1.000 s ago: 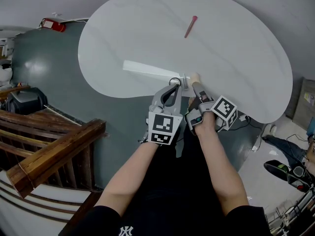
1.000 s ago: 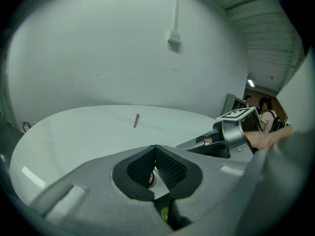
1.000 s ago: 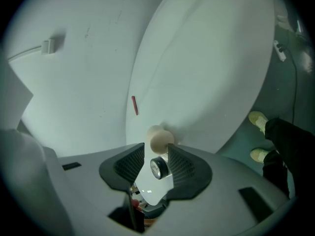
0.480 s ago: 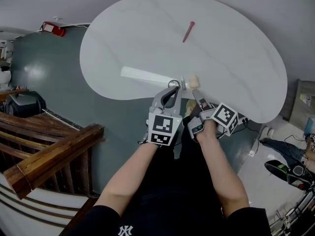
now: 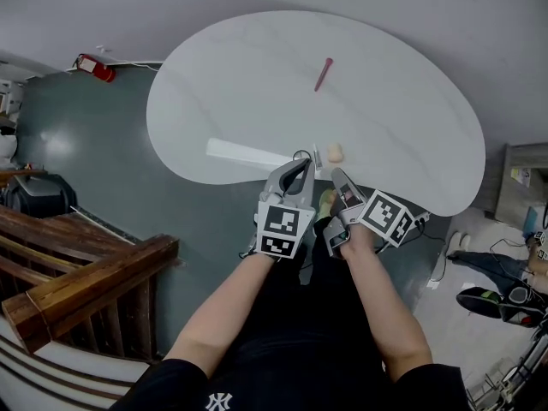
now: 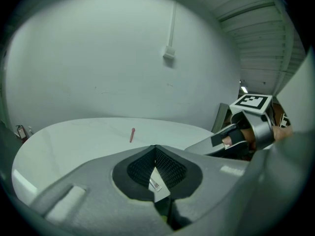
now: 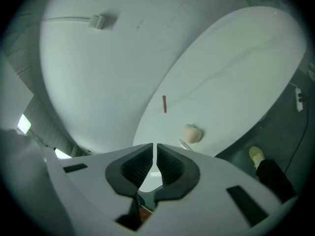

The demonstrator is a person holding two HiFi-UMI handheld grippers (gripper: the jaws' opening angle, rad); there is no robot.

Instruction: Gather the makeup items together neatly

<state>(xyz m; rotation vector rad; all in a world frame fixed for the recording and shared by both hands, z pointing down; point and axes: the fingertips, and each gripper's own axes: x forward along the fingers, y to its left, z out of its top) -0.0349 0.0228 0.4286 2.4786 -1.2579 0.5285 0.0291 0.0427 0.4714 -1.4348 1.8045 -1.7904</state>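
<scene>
The beige sponge [image 5: 335,153] lies free on the white table [image 5: 402,118], close to its near edge, with a slim pale item [image 5: 316,155] just beside it on the left. The pink stick [image 5: 324,74] lies well apart, farther across the top.

A second ago the right gripper [image 5: 336,176] stood wide open at the sponge. Now it is drawn back off the edge, and its jaws have just been closing to a thin slit with nothing between them. The left gripper [image 5: 299,162] has drawn back too, and its jaws are pressed together as before.

I cannot tell what the slim item is, nor whether the long white strip [image 5: 247,153] is a thing or glare. The left gripper view shows a silvery scrap through the gap behind the pads, too small to name.
</scene>
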